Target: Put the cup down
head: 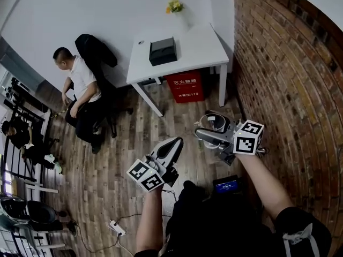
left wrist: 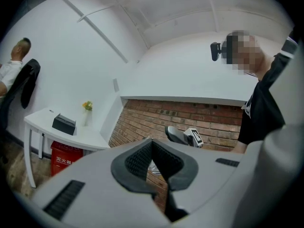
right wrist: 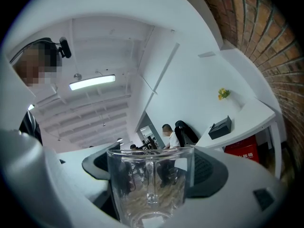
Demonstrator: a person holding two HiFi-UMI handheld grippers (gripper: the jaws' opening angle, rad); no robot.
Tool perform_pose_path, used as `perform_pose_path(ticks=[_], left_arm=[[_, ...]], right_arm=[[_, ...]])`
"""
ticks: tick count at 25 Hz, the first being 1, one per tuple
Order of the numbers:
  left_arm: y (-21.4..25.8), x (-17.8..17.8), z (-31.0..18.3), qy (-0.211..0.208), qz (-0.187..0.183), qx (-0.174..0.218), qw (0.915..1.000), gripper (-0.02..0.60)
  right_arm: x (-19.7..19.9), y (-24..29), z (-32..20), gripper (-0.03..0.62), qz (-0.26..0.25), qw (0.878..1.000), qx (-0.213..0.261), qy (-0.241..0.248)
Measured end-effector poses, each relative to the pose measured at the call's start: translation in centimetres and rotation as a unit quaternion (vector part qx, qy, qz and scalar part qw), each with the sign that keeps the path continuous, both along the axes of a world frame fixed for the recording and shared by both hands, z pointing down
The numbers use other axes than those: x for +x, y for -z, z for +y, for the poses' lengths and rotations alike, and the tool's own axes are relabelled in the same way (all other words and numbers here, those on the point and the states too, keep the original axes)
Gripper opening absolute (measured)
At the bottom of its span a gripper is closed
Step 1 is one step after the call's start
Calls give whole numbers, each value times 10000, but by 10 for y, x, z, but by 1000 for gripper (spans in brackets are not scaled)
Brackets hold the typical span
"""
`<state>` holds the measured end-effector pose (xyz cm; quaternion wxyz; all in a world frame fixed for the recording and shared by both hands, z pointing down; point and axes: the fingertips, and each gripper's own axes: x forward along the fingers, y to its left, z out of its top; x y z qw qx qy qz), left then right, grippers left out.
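the only readable writing is sitting on one red box (head: pixel 184 86) under the white table (head: pixel 206 50): white chinese characters printed above the number 119. the same red box is showing in the left gripper view (left wrist: pixel 63 159), its characters too small there to read in full. two marker cubes are showing black-and-white square patterns, one on each gripper, with no letters on them.

the right gripper (head: pixel 206 131) is clamping one clear glass cup (head: pixel 215 123), its jaws spread just as wide as the cup and pressing on both sides of it. in the right gripper view the cup (right wrist: pixel 151 184) is standing upright between the dark pads (right wrist: pixel 207 171) and looking empty. it is hanging in the air over the wooden floor (head: pixel 112 181), in front of the table and near the brick wall (head: pixel 289 79).

the left gripper (head: pixel 170 148) is holding nothing, and its jaws are pressing together at the tips in its own view (left wrist: pixel 152 148).

on the table one black box (head: pixel 162 51) and one small bunch of yellow flowers (head: pixel 174 6) are standing well apart. one person (head: pixel 80 84) is sitting in a black chair (head: pixel 99 55) left of the table, and a second person (head: pixel 19 135) is showing at the left edge. one white power strip (head: pixel 116 228) is lying on the floor.
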<state>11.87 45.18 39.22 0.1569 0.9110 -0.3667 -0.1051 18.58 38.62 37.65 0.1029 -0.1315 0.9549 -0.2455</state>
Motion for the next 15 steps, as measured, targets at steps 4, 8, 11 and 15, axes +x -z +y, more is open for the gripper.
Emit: perform_pose_path(ticks=[4,8,11,15], left_arm=[[-12,-9,-36,-59,67,-48,9999,8],[-22,-38,-89,-111,124,-35,9999,8],[-24,-60,-139,-256,182,-35,9995,8],[-17,-98,-206,-466,143,-5,9988,8]], right_arm=[[-10,-9,-35,440,63,10000,-58,-42],[-36,-17,-84,440,100,9998,-104,-126],[-55,-18,-131,440,127,9996,-115,-242],[-90,-7,-195,440,133,9989,-146,-431]])
